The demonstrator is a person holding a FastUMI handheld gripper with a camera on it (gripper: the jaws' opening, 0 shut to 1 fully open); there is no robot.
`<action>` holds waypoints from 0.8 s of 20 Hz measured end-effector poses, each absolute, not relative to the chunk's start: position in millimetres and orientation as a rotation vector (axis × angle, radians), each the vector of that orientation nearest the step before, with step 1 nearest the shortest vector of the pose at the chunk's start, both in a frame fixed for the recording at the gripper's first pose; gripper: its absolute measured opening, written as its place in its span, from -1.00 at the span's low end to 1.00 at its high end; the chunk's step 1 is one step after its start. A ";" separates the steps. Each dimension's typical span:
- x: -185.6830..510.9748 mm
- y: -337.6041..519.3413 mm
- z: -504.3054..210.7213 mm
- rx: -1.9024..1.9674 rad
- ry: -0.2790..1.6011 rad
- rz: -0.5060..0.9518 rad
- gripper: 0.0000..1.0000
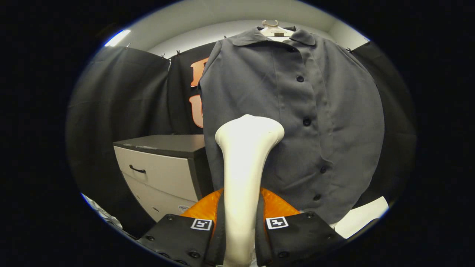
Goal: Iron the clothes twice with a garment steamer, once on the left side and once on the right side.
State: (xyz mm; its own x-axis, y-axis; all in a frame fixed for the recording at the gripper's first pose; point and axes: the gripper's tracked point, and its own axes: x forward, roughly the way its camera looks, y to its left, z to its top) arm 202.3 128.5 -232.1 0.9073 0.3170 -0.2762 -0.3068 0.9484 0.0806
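A grey button-up shirt [319, 111] hangs on a hanger [275, 30] straight ahead, its front facing me. My gripper [240, 226] is shut on the white handle of the garment steamer [245, 163], which stands upright between the fingers. The steamer's rounded head rises in front of the shirt's left half, near mid-height. I cannot tell whether the head touches the cloth. An orange part of the steamer [276, 205] bulges out behind the fingers.
A low cabinet with pale drawers and a dark top [163, 167] stands to the left of the shirt. Black cloth walls surround the booth. A white surface [365, 217] lies below the shirt's right hem.
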 end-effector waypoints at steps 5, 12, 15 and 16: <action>188.8 127.2 -275.6 0.040 0.360 0.318 -0.22; 172.2 124.0 -305.7 0.010 0.396 0.328 -0.22; 167.8 125.1 -306.6 0.006 0.397 0.332 -0.22; 163.3 125.4 -307.0 0.003 0.397 0.336 -0.22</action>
